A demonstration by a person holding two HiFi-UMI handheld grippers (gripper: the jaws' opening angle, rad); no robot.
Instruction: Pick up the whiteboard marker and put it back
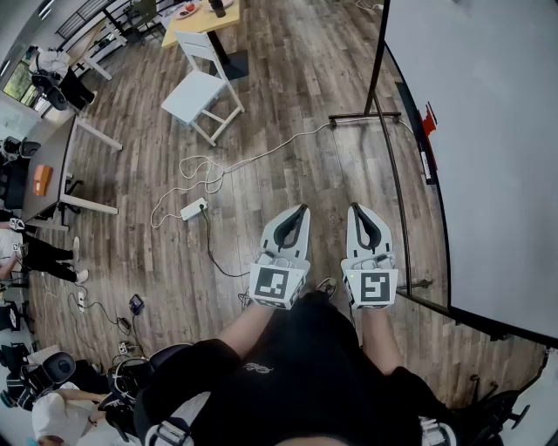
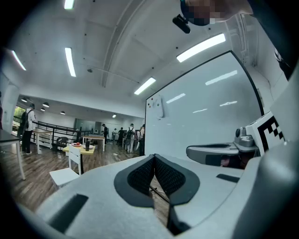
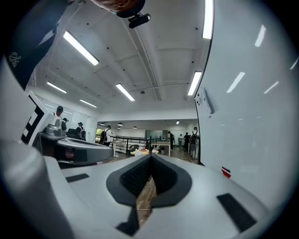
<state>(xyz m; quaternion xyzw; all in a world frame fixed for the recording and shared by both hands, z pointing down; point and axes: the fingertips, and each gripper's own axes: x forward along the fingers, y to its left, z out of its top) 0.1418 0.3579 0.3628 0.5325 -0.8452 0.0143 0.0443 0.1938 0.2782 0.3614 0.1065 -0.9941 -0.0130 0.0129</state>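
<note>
A slim white-and-dark stick that looks like the marker point(image 1: 425, 163) lies along the whiteboard's point(image 1: 488, 131) lower ledge at the right of the head view, though it is too small to be sure; just above it on the same ledge sits a small red-and-black thing point(image 1: 429, 118), which also shows as a red speck point(image 3: 226, 172) at the lower right of the right gripper view. Both are well apart from the 2 grippers, which are held side by side at the lower middle of the frame, pointing up the picture over the wood floor point(image 1: 288, 104). The right gripper point(image 1: 355, 207) is nearer the board, its jaws pressed together with nothing between them point(image 3: 150, 158). The left gripper point(image 1: 303, 207) is likewise closed and empty point(image 2: 154, 156). Left of them a power strip point(image 1: 193, 208) and its white cable point(image 1: 261, 152) lie on the floor. A white chair point(image 1: 202, 87) stands at the upper left beside a yellow table point(image 1: 202, 17).
</note>
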